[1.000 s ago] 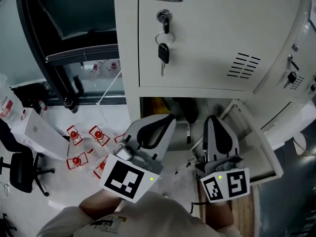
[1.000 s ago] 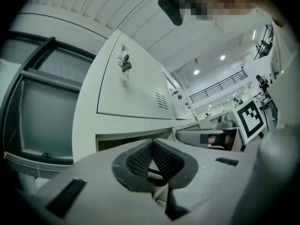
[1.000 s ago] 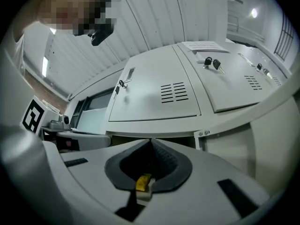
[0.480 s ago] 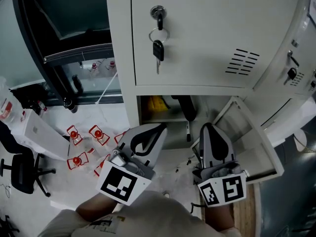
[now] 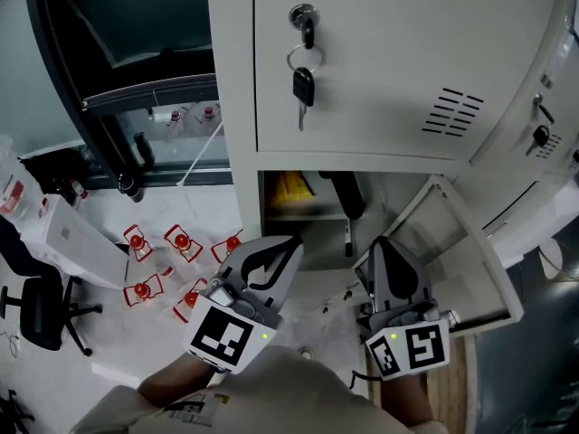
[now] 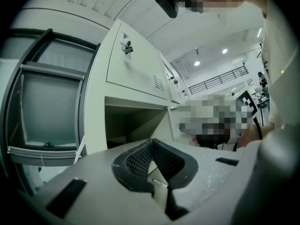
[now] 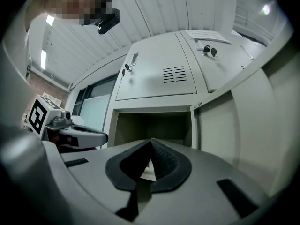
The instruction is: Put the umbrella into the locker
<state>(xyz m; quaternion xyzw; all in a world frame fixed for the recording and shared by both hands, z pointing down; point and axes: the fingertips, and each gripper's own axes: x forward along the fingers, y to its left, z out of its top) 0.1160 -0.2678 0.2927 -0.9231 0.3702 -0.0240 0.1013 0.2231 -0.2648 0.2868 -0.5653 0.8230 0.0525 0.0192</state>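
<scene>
Below the keyed door [image 5: 380,61], the umbrella [image 5: 344,193] sits already inside the locker [image 5: 246,188].
The left gripper [image 5: 291,242] and right gripper [image 5: 384,240] hang in front, jaws together on nothing; the umbrella's long axis runs inward, slightly nearer the right gripper.

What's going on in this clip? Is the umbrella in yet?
A person holds a gripper in each hand in front of a low locker compartment whose door stands open. The left gripper and the right gripper are both shut and empty. A dark, long item, probably the umbrella, lies inside the compartment beside something yellow. It looks stowed, and the door is not yet closed.
</scene>
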